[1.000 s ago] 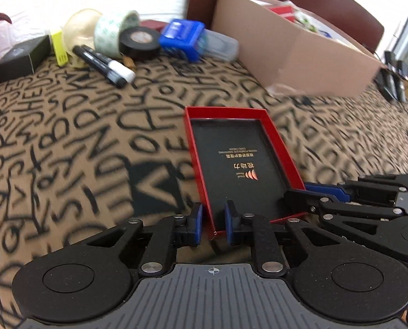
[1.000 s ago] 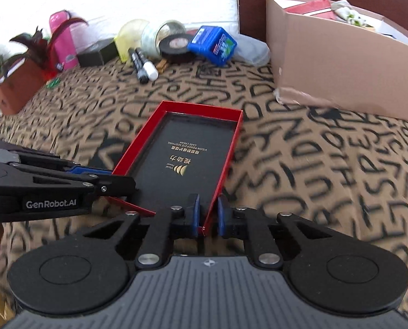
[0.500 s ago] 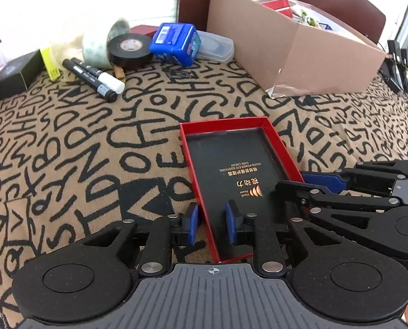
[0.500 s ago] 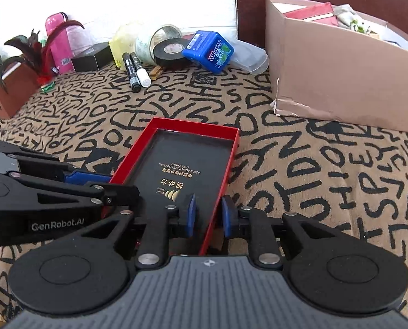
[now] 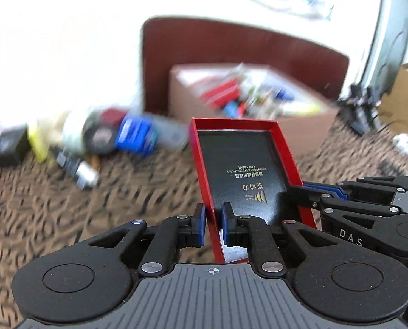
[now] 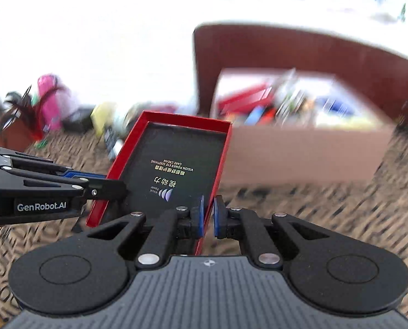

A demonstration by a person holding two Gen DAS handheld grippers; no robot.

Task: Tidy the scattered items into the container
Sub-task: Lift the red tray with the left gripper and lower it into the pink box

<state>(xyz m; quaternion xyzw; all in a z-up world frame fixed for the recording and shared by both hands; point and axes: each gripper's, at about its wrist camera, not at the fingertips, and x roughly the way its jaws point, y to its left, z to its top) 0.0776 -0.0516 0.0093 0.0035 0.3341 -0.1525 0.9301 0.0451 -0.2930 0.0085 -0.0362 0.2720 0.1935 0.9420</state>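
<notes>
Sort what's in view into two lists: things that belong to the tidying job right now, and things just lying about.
In the job now:
- red box lid, off the cloth
- left gripper, clamped on its left wall
- right gripper, clamped on its right wall
- cardboard box, the container

Lying about:
- blue packet
- markers
- black tape roll
- pink bottle

We see a tan cloth (image 5: 66, 205) printed with black letters spread over the surface, blurred in both views. Behind it rises a dark brown rounded headboard (image 5: 231, 44), and beyond that a white wall (image 5: 66, 41) washed out by bright light. At the far right of the left view we make out a pale upright frame (image 5: 390, 22) and a cardboard flap (image 5: 404, 96).
</notes>
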